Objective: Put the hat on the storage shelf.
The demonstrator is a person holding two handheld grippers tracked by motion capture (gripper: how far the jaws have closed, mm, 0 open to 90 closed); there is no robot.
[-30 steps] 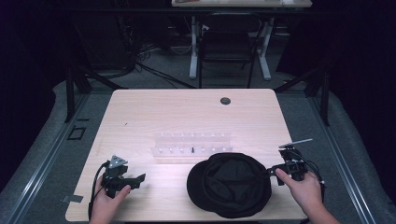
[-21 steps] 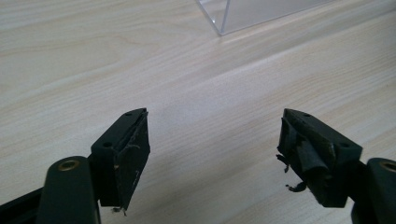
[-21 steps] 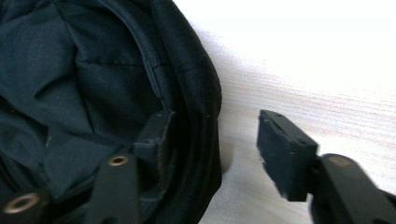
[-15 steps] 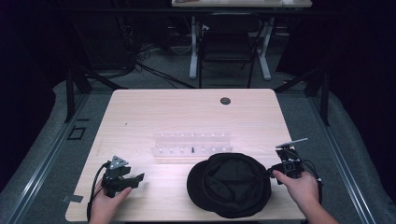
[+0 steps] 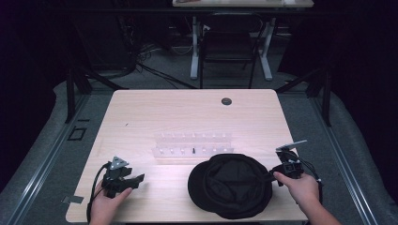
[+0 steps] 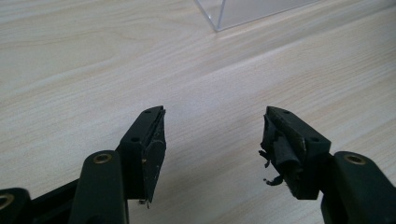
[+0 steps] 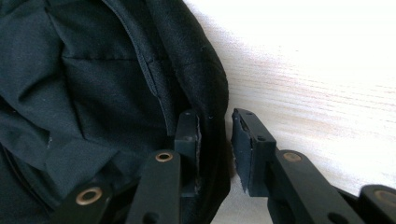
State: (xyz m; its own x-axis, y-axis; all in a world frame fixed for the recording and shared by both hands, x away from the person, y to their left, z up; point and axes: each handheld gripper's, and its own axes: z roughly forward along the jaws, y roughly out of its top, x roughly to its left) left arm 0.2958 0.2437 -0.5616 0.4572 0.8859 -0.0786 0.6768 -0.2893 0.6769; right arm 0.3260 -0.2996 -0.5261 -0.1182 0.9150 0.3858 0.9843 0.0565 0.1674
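High view: a black cap [image 5: 232, 185] lies on the pale wooden surface [image 5: 187, 112] near its front edge, right of centre, just in front of a clear plastic rack [image 5: 192, 147]. Right hand-held gripper [image 5: 277, 174] sits at the cap's right edge; in the right gripper view its jaws are narrowed around the cap's rim [image 7: 212, 140], one jaw inside the fabric and one outside, though a slim gap shows between them. Left hand-held gripper [image 5: 136, 179] rests at the front left, well apart from the cap, its jaws spread wide over bare wood with nothing between them.
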